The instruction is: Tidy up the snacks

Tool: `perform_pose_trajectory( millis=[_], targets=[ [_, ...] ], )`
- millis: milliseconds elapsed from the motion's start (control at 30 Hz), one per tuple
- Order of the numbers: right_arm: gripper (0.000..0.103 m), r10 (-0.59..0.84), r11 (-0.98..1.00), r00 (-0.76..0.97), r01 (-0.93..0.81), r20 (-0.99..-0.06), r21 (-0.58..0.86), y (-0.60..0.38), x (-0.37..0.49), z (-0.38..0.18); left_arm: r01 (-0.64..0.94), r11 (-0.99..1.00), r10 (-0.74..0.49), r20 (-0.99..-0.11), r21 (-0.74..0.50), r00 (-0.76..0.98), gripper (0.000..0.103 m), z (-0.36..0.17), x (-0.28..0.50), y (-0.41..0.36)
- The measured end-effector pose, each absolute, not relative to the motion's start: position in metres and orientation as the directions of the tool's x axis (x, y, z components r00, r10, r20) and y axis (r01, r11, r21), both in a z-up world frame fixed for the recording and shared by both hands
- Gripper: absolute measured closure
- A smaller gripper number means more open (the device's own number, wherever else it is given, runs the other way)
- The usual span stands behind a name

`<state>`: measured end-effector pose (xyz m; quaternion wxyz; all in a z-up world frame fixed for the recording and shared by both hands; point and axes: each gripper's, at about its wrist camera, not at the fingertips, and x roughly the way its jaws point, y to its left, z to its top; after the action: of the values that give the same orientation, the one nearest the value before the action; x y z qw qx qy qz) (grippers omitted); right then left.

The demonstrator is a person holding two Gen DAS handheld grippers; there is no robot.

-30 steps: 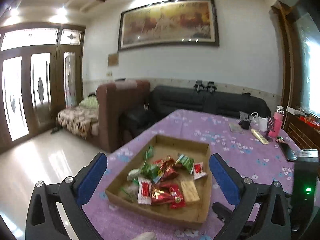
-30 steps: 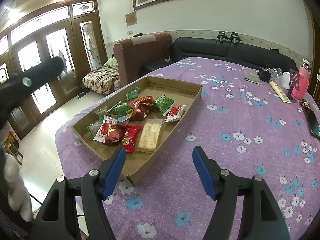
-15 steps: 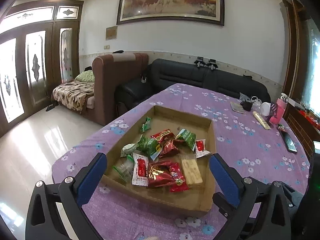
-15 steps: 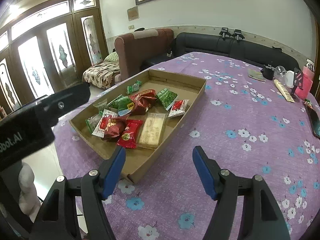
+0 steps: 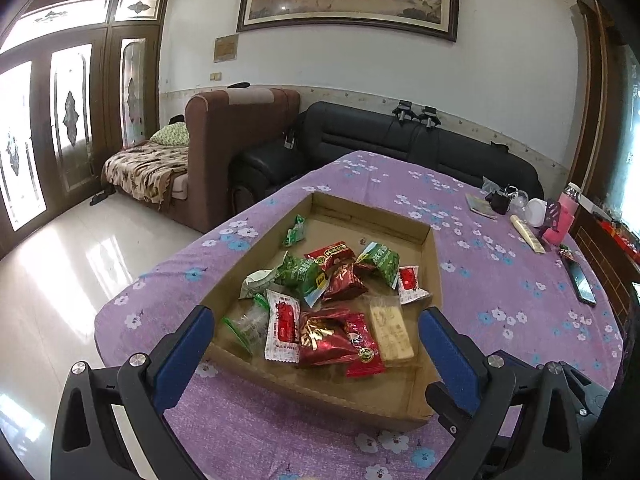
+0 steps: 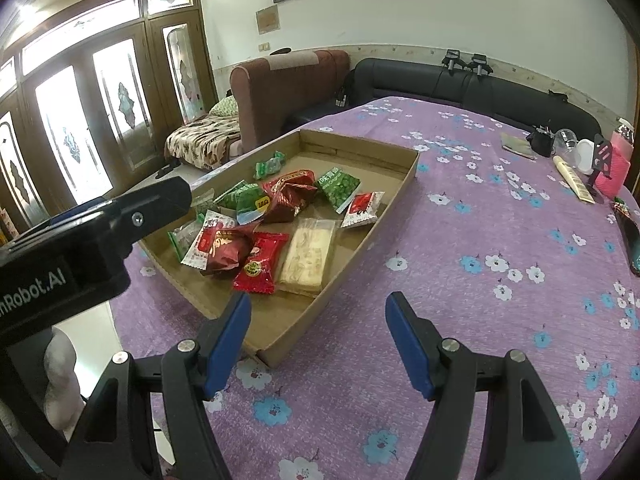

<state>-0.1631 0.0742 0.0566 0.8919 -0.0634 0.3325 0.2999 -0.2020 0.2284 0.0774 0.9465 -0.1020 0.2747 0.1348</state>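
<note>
A shallow cardboard tray (image 5: 434, 264) (image 6: 404, 176) lies on the purple flowered tablecloth and holds several snack packets. Among them are green packets (image 5: 380, 258) (image 6: 338, 186), red ones (image 5: 362, 346) (image 6: 260, 262) and a pale bar in clear wrap (image 5: 390, 332) (image 6: 308, 254). My left gripper (image 5: 316, 334) hangs open over the tray's near end, above the red and white packets, holding nothing. My right gripper (image 6: 318, 326) is open beside the tray's near right corner, empty. The left gripper's black body (image 6: 80, 240) shows at the left of the right wrist view.
At the table's far right stand a pink bottle (image 5: 566, 216) (image 6: 616, 160), a white cup (image 5: 536, 212), a long pale box (image 6: 572, 178) and a dark phone (image 5: 582, 282). Bare cloth (image 6: 500, 248) lies right of the tray. Sofas sit behind the table.
The left gripper has tipped downward and dropped closer over the tray, so the snacks sit lower between its fingers. In the right wrist view its body has come further in from the left. The right gripper stayed put.
</note>
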Motion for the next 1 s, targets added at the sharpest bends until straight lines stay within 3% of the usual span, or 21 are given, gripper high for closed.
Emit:
perform_pose_trajectory(
  millis=[1000],
  targets=[
    [0.033,0.498,0.793,0.58,-0.606,-0.645,0.067,0.084,-0.167,0.048,-0.331,0.934,0.198,-0.573,-0.137,0.796,0.0,0.068,-0.197,0.241]
  ],
)
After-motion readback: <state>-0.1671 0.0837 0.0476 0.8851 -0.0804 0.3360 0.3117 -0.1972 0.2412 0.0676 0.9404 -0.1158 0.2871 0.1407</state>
